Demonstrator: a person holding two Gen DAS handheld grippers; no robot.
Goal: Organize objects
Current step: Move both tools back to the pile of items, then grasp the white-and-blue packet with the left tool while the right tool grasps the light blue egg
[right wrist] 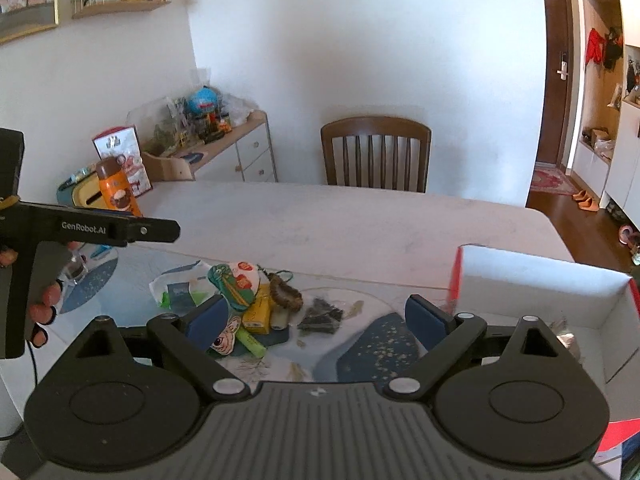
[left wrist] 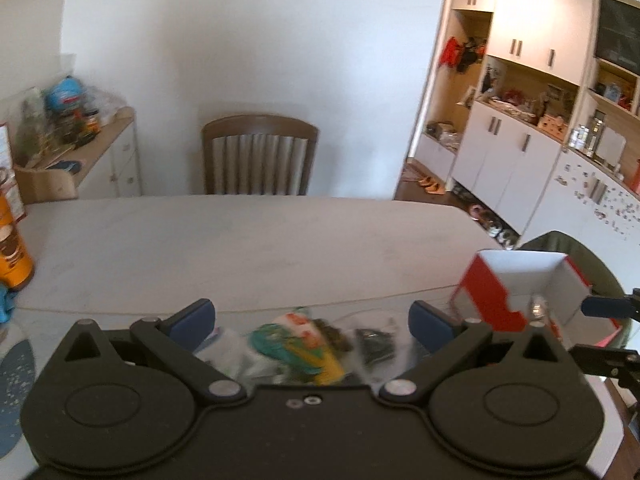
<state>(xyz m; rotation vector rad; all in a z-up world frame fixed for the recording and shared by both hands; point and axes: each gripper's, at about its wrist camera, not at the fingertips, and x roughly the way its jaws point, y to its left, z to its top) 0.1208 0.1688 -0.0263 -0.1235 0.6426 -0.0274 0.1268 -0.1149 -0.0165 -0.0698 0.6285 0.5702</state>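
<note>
A pile of small items lies on the table's near edge: a green-and-white packet [right wrist: 236, 284], a yellow box [right wrist: 258, 312], a brown bracelet [right wrist: 286, 294], a dark packet [right wrist: 322, 314] and a green marker [right wrist: 252, 342]. My right gripper [right wrist: 316, 320] hovers open just in front of them. In the left wrist view the same pile [left wrist: 296, 344] shows blurred under my open left gripper [left wrist: 310, 320]. A red-and-white box [left wrist: 520, 292] stands open to the right, white inside [right wrist: 540, 292], with a small shiny item [left wrist: 538, 306] in it. A hand [right wrist: 44, 304] holds the left gripper's handle.
An orange bottle [right wrist: 118, 190] stands at the table's left edge, beside a red-and-white carton [right wrist: 120, 152]. A wooden chair [right wrist: 376, 152] sits at the far side. A blue patterned placemat [right wrist: 380, 344] lies under the pile. A cluttered sideboard [right wrist: 224, 140] lines the left wall.
</note>
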